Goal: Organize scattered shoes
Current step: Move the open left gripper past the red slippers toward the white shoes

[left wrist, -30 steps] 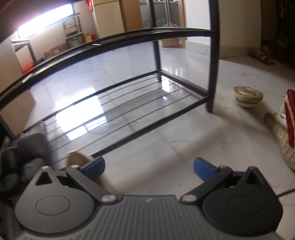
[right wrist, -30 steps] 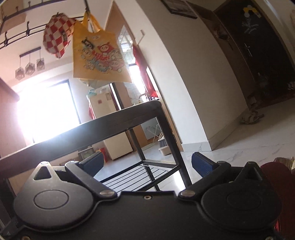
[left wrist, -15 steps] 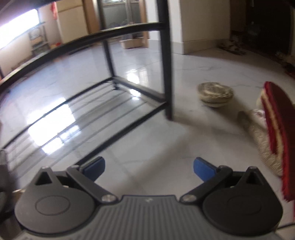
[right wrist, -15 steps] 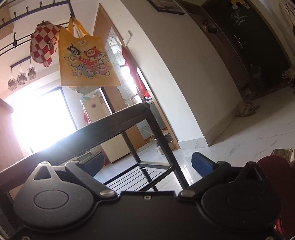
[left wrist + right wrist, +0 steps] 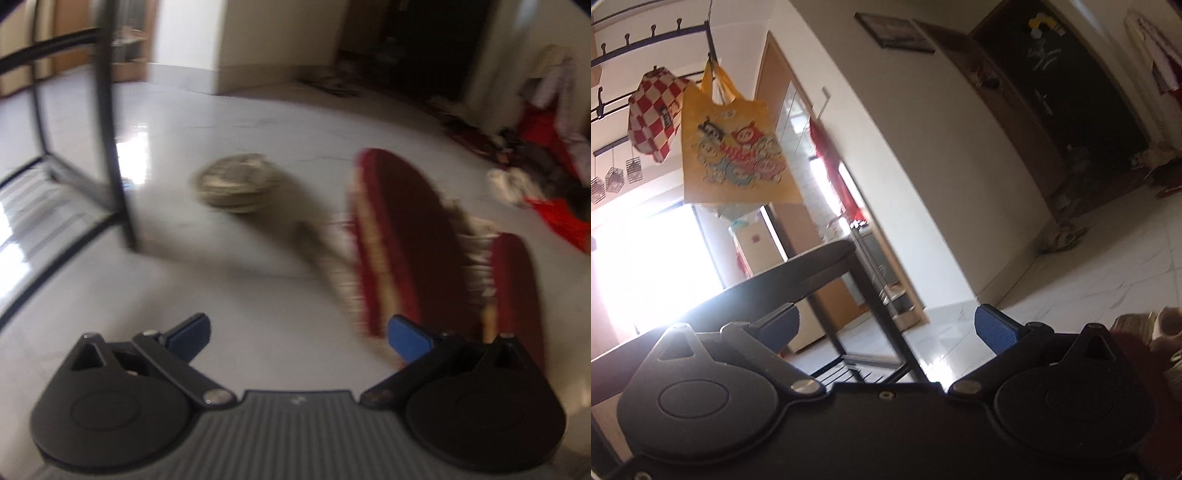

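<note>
Two dark red slippers lie sole-up on the pale floor, right of the black shoe rack (image 5: 110,147). Left wrist view, blurred: the rack's front leg stands at left; right of it sits a round woven straw item (image 5: 236,184); further right the larger red slipper (image 5: 402,236), then the second red slipper (image 5: 517,291) at the far right. Both slippers rest on a fringed woven piece; its identity cannot be told. The left gripper (image 5: 299,332) hovers above bare floor, jaws spread, holding nothing. Right wrist view: a yellow bag (image 5: 735,147) hangs above the rack; the right gripper (image 5: 886,325) is likewise spread wide and empty.
</note>
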Tool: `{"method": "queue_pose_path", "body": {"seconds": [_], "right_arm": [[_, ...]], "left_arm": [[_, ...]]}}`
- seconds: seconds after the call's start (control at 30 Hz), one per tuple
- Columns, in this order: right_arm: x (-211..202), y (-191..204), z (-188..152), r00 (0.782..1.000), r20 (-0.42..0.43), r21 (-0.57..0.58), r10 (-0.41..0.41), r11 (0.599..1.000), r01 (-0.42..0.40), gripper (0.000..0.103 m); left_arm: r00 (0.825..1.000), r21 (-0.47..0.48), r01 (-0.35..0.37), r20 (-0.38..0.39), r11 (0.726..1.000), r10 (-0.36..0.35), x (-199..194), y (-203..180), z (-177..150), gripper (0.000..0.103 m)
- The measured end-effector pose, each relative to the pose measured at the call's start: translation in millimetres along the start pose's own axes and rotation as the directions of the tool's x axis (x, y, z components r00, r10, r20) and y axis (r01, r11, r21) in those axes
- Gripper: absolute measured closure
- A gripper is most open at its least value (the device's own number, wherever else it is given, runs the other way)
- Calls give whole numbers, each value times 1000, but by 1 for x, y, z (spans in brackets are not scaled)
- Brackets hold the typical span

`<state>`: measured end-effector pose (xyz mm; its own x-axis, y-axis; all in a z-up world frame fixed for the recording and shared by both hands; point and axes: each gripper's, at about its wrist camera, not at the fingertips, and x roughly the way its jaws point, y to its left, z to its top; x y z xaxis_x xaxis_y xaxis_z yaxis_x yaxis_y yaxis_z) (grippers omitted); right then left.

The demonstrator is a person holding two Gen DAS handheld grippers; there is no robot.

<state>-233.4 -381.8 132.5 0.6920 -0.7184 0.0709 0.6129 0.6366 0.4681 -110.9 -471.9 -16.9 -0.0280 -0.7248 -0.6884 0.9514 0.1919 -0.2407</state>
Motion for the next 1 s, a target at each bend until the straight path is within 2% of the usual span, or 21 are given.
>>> {"method": "queue_pose_path", "body": {"seconds": [0.13,0.23,0.43,0.5,0.57,0.67,0.73,0.87,1.0], "right_arm": [[0,-16,9,998,32,44,-49,998,47,0],[2,-23,10,995,49,65,-91,994,88,0],[6,-23,8,995,40,28,-97,995,95,0],[8,-26,9,995,32,30,-96,995,95,0],[9,-31,10,995,27,45,-97,994,96,0],[12,-37,12,993,25,69,-118,991,116,0],[13,-38,12,991,28,69,-130,989,127,0],[14,-34,10,991,34,27,-127,992,126,0],[21,-37,7,992,-4,45,-124,991,124,0]], "left_arm": [[997,77,79,13,994,-81,9,-25,7,0],[994,106,111,-18,988,-110,23,-38,9,1],[986,127,158,-71,979,-150,44,-56,3,1],[986,172,163,-63,971,-155,44,-66,3,1],[994,282,112,-15,953,-112,38,-82,2,1],[998,331,47,-50,943,-32,52,-94,3,1],[997,313,41,-82,949,-16,59,-96,1,1],[995,310,11,-96,951,20,70,-91,-4,0],[993,191,29,-119,981,-6,69,-71,-1,0]]}}
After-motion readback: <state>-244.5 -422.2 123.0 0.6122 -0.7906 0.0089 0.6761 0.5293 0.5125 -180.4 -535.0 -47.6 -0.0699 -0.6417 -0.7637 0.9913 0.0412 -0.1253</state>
